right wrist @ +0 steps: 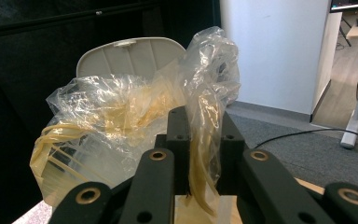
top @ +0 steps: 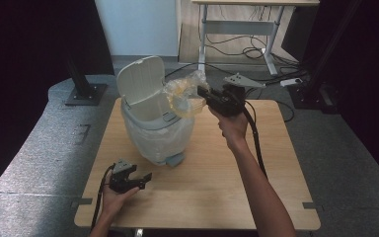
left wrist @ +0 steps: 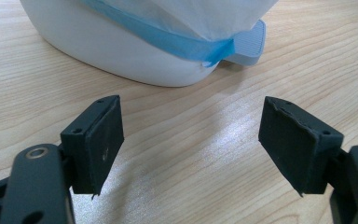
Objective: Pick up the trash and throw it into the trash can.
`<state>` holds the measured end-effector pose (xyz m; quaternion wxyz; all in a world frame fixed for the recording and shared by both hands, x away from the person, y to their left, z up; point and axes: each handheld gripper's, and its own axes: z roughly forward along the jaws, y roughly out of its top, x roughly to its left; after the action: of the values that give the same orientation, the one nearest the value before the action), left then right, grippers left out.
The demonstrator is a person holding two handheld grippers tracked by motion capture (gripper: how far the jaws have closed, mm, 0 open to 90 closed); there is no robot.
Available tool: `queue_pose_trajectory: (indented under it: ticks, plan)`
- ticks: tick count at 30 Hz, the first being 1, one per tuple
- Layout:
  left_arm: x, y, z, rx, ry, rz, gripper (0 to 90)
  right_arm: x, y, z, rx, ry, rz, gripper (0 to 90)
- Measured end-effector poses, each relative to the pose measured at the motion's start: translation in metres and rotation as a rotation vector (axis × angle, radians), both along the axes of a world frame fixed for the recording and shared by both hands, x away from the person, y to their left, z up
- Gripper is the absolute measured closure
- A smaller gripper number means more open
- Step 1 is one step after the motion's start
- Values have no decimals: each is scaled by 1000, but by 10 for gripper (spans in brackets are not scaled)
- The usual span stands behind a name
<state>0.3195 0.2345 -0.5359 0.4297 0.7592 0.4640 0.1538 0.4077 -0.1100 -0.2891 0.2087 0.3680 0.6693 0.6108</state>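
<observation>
A small white pedal bin [top: 154, 129] with a white liner stands on the wooden table [top: 212, 173], its lid [top: 140, 80] tipped up and back. My right gripper [top: 201, 93] is shut on a crumpled clear plastic bag [top: 182, 94] with yellowish streaks, held in the air just right of the bin's open top. In the right gripper view the bag [right wrist: 121, 121] bunches out past the jaws, with the lid [right wrist: 126, 58] behind it. My left gripper [top: 145, 180] rests low near the table's front left, open with nothing between its pads [left wrist: 100, 142]. Ahead of it are the bin's base [left wrist: 121, 51] and blue pedal [left wrist: 249, 42].
A black stand base [top: 85, 94] sits on the grey floor at the back left. A desk frame [top: 237, 34] with loose cables [top: 271, 61] stands behind the table. Bare wood lies right of the bin and along the front edge.
</observation>
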Motion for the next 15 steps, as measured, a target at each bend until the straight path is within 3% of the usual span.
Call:
queue_pose_trajectory:
  ticks: [15]
  plan:
    - [0,1,0,-3,1,0,216,8,18,4,-15,-2,17,797]
